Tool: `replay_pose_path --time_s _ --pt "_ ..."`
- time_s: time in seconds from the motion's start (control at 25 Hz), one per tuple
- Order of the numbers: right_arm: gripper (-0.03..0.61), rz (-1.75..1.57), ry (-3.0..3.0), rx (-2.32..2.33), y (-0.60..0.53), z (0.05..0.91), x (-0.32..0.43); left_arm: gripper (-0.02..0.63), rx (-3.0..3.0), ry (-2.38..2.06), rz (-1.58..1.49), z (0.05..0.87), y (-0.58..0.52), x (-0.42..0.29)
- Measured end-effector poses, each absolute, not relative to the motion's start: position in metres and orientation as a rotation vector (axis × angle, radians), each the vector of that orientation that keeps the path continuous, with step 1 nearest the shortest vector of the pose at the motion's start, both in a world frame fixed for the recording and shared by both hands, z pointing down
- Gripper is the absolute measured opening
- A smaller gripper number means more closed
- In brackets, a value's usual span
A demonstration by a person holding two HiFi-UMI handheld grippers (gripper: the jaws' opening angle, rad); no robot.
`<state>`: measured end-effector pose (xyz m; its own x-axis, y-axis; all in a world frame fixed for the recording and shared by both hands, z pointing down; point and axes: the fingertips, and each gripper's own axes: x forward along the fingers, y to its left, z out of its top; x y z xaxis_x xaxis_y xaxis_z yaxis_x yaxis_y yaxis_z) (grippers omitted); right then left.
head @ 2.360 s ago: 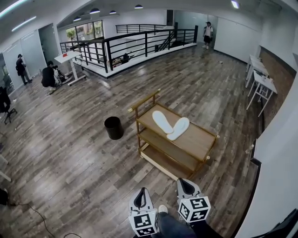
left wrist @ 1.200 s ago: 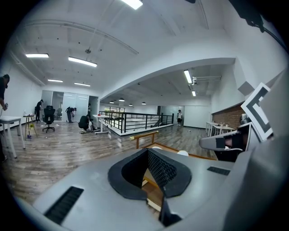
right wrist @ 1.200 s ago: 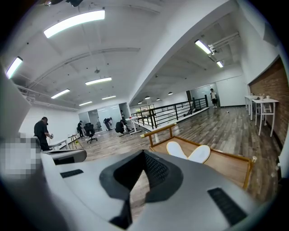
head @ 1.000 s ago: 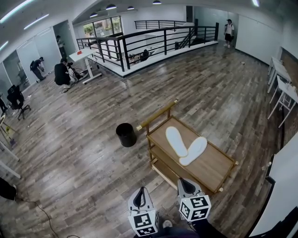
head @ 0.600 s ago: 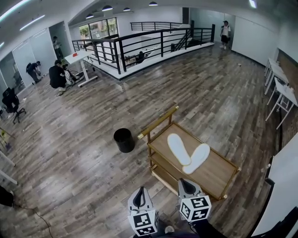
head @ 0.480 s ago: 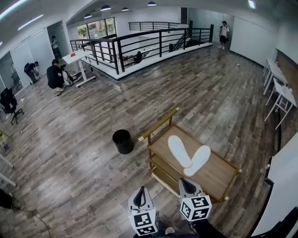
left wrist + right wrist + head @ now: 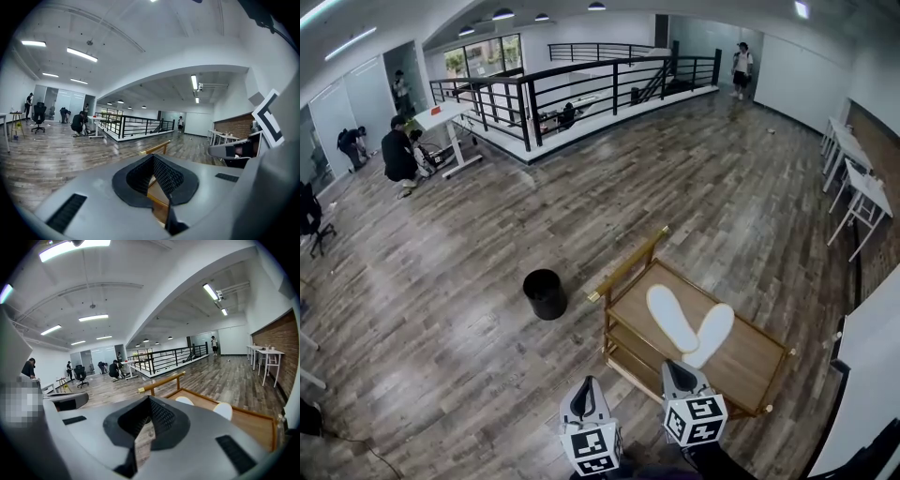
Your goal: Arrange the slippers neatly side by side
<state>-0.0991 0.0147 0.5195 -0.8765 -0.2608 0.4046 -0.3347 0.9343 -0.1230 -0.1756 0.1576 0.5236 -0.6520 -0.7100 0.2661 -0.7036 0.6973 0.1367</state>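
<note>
The two white slippers lie on the top shelf of a wooden cart. They form a V. The left slipper angles away up-left and the right slipper angles up-right. Their near ends meet, touching or overlapping, and their far ends splay well apart, so they are not side by side.

In the head view, the right gripper is low in the frame with its tip over the cart's near edge. It sits just short of the point where the slippers meet and does not touch them. Its own view shows both slippers ahead and to the right of its jaws, lying flat on the shelf. The jaws are pressed together and hold nothing; only bare floorboards show through the gap behind the pads.

The left gripper sits beside the right one, off the cart's near-left corner and over the wooden floor. It is farther from the slippers than the right gripper is. Its jaws are also clenched together and empty, and part of the cart's frame shows past them.

The cart's long wooden handle runs along its far-left end. A black bin stands on the floor just beyond the handle. Farther off are a black railing, white tables along the right wall, and a few people in the distance.
</note>
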Motion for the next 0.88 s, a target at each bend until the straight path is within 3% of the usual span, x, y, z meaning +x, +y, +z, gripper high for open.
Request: replay_pose_path --time_s 0.88 --pt "-0.002 0.302 -2.662 0.534 -0.035 0.524 -0.129 0.002 1.182 -2.550 -0.045 0.530 0.104 -0.218"
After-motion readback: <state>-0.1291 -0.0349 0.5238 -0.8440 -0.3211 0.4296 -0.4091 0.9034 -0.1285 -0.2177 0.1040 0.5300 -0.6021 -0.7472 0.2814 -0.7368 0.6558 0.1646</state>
